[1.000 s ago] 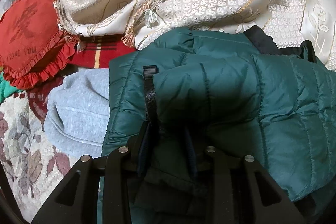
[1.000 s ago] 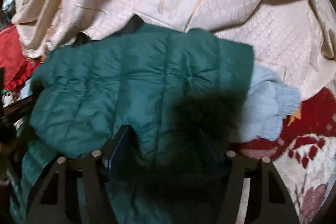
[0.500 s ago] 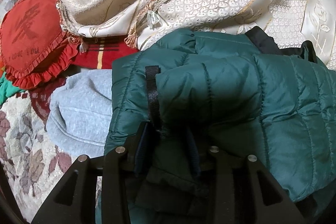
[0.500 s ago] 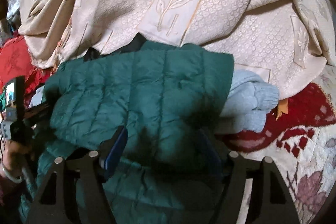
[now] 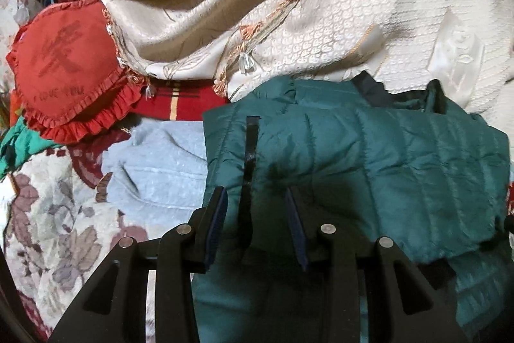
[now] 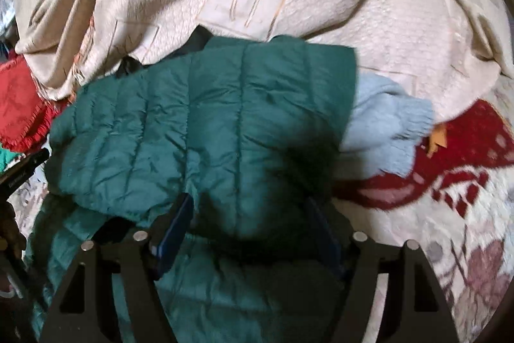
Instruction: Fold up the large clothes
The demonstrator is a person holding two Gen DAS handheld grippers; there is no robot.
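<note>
Green quilted jacket [image 5: 369, 156] lies folded mid-frame over a grey sweater [image 5: 154, 169]; left tongs [image 5: 255, 216] stand apart above it, right tongs [image 6: 253, 219] are opening, gripping nothing.

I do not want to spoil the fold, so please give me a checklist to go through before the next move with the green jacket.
Left gripper free of green jacket: ok, jaws apart, only the black strap between them.
Right gripper free: not ok, jaws opening, jacket fold between them.
Top layer lies flat: ok.
Jacket clear of grey sweater: not ok, it overlaps it.
Sleeves tucked in: cannot tell.
</note>
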